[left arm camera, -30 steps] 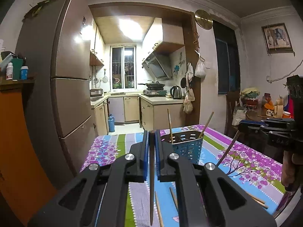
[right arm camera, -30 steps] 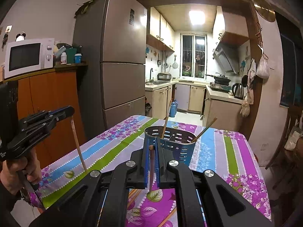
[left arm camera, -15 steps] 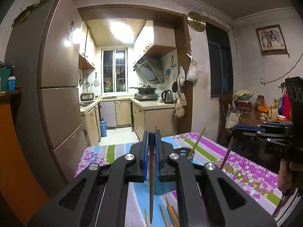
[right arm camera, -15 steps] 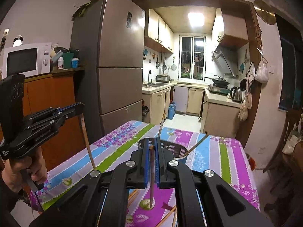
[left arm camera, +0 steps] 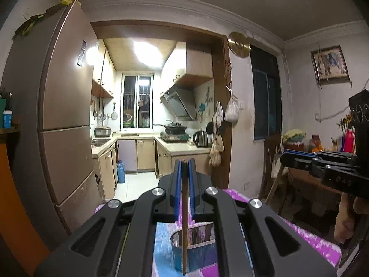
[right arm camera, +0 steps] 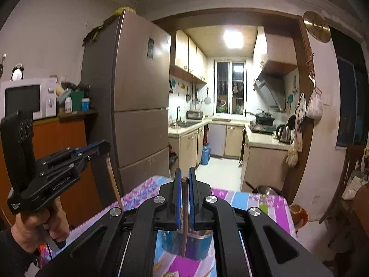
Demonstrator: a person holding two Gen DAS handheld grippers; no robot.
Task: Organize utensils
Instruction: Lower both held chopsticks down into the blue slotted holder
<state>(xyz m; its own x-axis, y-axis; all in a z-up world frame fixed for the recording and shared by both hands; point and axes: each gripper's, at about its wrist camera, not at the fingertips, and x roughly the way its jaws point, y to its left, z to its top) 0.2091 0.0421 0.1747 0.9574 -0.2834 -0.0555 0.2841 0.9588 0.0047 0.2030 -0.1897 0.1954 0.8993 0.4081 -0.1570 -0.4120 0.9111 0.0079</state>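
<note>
My left gripper is shut on a wooden chopstick that hangs straight down in front of the blue perforated utensil holder, its tip low over the holder's near side. My right gripper is shut on another chopstick that points down toward the same holder. The left gripper also shows at the left of the right wrist view with its chopstick. The right gripper shows at the right of the left wrist view.
The holder stands on a table with a flowered purple, blue and green cloth. A tall fridge and an orange cabinet with a microwave stand to the left. A chair and a cluttered side table are on the right.
Both grippers have risen and moved in over the holder, each still holding its chopstick upright. The table and the holder now sit lower in both views.
</note>
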